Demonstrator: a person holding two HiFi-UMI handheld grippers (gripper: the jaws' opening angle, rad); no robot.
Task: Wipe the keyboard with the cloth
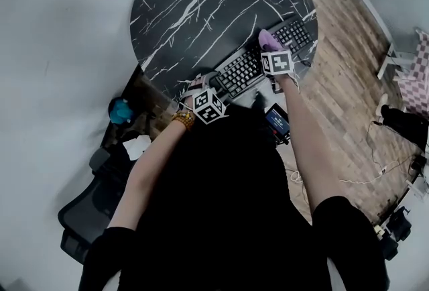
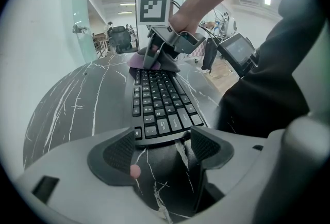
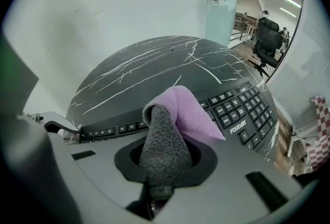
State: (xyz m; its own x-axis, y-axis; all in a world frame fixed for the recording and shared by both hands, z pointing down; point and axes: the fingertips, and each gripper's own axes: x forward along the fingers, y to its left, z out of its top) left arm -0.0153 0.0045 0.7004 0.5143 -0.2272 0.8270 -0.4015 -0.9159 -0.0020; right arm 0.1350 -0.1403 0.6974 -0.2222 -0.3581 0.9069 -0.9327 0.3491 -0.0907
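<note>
Right gripper (image 3: 164, 158): we see its jaws closed on the cloth (image 3: 181, 108), a folded piece with a lilac face and a grey face. The grey fold is pinched between the jaws, and the lilac part drapes forward onto the keys of the keyboard (image 3: 248, 108). In the head view this gripper stands over the keyboard's right half, towards the number pad.

Left gripper (image 2: 162, 153): its jaws stand apart and hold nothing. Between them we see only the dark veined worktop (image 2: 77, 99). The keyboard's near end lies right at the jaw tips (we cannot tell whether the tips touch it). A small pink dot (image 2: 134, 170) marks the inner pad of the left jaw.

The keyboard is black and lies on the round black worktop near the edge closest to the person, running slantwise across it. The far half of the worktop carries nothing that we can see.

Surroundings: a small device with a lit screen (image 1: 277, 119) sits at the person's waist, just below the right forearm. A dark office chair (image 1: 87, 209) stands at the person's left, on the pale floor. A teal object (image 1: 120, 110) lies beyond the chair, close to the worktop's rim. Wooden flooring (image 1: 348, 82) runs along the right side.
</note>
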